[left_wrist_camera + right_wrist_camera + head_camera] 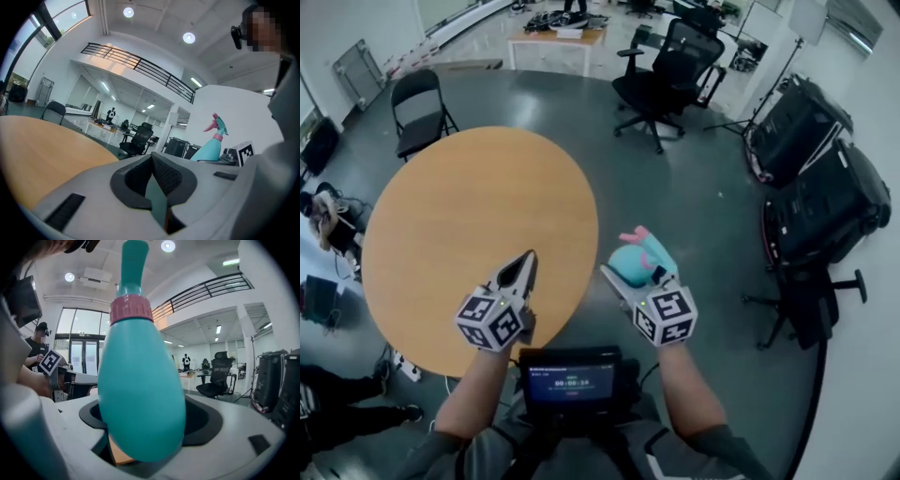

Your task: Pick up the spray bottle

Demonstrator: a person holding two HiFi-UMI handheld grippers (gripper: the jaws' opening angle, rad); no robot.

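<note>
Glow from the screen [572, 380] at my chest sits nearest, just under both forearms. Ahead of it, my right gripper [628, 274] is pinching the spray bottle [639, 261]: its jaws press on either side of the rounded teal body. The pink collar and teal neck rise above them, with the pink trigger at the top. The bottle hangs in the air, clear of any surface, just right of the table's near edge and over the grey floor [694, 216]. My left gripper [525, 264] is level with it on the other side. Its jaws are pressed together with nothing between them, and it points out across the round wooden table [469, 216], whose top is bare. Beyond the table a black folding chair [417, 108] stands at the far left. A black office chair [670, 70] on castors stands farther back toward the right. Large black cases [811, 141] line the right wall.
</note>
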